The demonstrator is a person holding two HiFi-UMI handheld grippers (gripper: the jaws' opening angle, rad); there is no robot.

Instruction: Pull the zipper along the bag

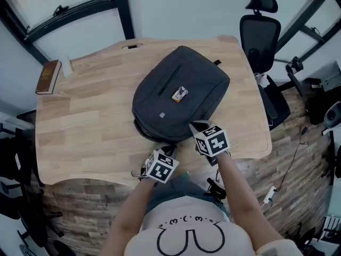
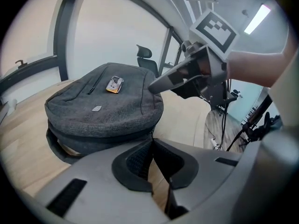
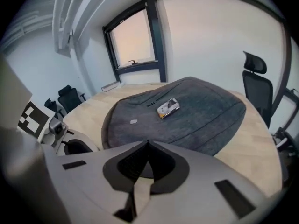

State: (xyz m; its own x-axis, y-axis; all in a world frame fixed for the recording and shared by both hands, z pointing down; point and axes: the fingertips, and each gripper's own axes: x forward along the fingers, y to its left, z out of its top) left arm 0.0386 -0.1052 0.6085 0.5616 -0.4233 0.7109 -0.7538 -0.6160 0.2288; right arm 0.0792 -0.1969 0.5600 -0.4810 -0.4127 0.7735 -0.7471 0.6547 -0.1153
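Bag lies flat on the table, just ahead of both grippers, and its zipper runs sideways round the near side. Left gripper and right gripper are both squeezed closed on nothing, and the right looks nearer. Book and chair sit well apart, so nothing is in the way.

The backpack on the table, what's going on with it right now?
A person stands at the near edge of the wooden table with a gripper in each hand. The dark grey backpack lies flat in front of them. The left gripper is shut, its tips right at the bag's near edge by the zipper seam; whether it pinches the pull is unclear. The right gripper is shut and empty at the bag's near right side.
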